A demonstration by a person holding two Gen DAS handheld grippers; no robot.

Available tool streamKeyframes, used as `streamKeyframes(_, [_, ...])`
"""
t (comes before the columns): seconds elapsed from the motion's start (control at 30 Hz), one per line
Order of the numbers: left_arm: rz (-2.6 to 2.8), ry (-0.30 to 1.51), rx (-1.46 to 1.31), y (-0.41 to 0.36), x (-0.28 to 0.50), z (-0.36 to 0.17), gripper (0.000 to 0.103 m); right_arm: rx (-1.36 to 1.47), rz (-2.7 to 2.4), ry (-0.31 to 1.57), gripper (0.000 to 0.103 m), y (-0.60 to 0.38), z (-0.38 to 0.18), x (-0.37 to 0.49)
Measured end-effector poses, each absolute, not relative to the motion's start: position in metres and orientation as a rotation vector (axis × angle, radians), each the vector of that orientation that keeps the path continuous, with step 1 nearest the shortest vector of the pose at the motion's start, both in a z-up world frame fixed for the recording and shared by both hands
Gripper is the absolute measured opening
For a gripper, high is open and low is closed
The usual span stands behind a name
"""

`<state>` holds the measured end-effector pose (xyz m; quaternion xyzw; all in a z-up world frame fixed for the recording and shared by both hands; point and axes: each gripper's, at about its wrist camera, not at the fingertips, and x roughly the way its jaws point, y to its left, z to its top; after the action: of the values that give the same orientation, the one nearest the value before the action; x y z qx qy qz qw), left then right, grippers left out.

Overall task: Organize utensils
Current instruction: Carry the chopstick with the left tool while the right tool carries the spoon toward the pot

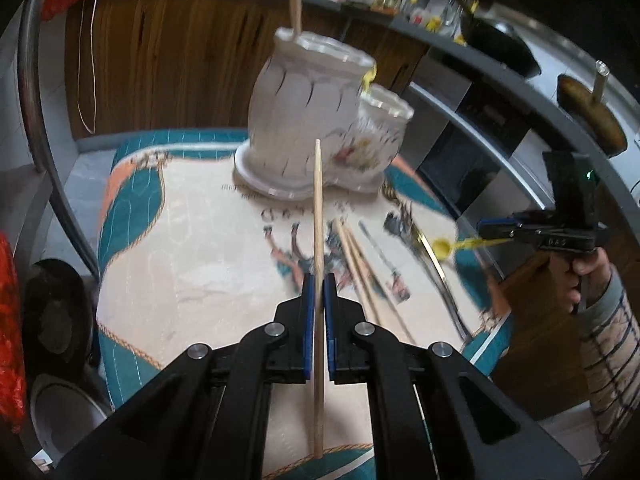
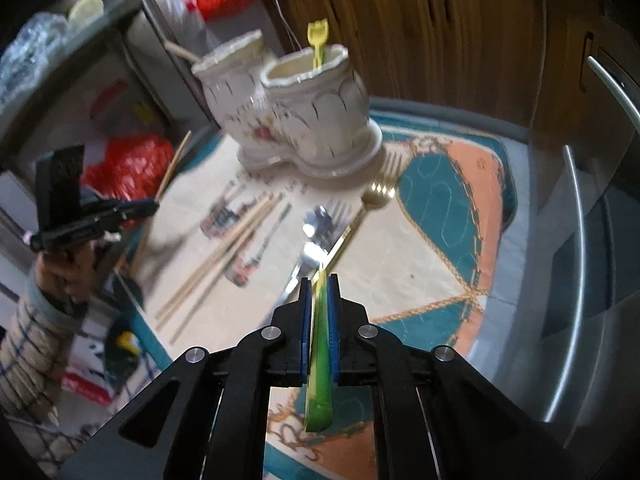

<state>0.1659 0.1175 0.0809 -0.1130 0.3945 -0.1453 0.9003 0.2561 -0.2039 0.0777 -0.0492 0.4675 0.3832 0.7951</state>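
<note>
My left gripper (image 1: 319, 282) is shut on a wooden chopstick (image 1: 318, 200) that points toward the white ceramic two-pot holder (image 1: 308, 120). Another chopstick (image 1: 295, 4) stands in the taller pot. My right gripper (image 2: 320, 282) is shut on a yellow plastic spoon (image 2: 319, 360), whose round bowl (image 1: 442, 248) shows in the left wrist view beside that gripper (image 1: 482, 232). A yellow plastic fork (image 2: 318, 44) stands in the shorter pot of the holder (image 2: 296, 112). At the left of the right wrist view, the left gripper (image 2: 154, 205) carries its chopstick (image 2: 174, 164).
Loose chopsticks (image 2: 224, 248), a gold fork (image 2: 376, 196) and silver cutlery (image 2: 316, 224) lie on the patterned mat (image 2: 440, 208) before the holder. A wooden cabinet (image 1: 180, 60) stands behind. Red bags (image 2: 128, 160) and a curved metal rail (image 2: 580, 200) flank the table.
</note>
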Motion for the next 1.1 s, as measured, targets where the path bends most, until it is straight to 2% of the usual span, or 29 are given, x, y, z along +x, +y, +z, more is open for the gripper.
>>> streamKeyframes(0.23, [-0.323,0.808,-0.228,0.107,0.171,0.084,0.004,-0.108,0.811,1.035,0.006,-0.200,0.067,0.264])
streamKeyframes(0.3, [-0.319,0.814,-0.217,0.104,0.172,0.083,0.004,-0.122,0.809,1.044,0.001,-0.199,0.065,0.265])
streamKeyframes(0.57, [-0.314,0.836,-0.204,0.100,0.175,0.078,0.004,-0.363,0.789,1.106,0.001,-0.178,0.048,0.253])
streamKeyframes(0.63, [-0.309,0.842,-0.195,0.100,0.174,0.078,0.004,-0.428,0.780,1.118,0.003,-0.172,0.047,0.251])
streamKeyframes(0.7, [-0.307,0.846,-0.187,0.100,0.175,0.078,0.004,-0.502,0.756,1.122,0.012,-0.166,0.045,0.250])
streamKeyframes(0.8, [-0.305,0.847,-0.183,0.101,0.174,0.079,0.004,-0.591,0.734,1.161,0.016,-0.159,0.041,0.250])
streamKeyframes(1.1, [-0.306,0.838,-0.154,0.101,0.172,0.082,0.004,-0.780,0.667,1.299,0.016,-0.149,0.031,0.257])
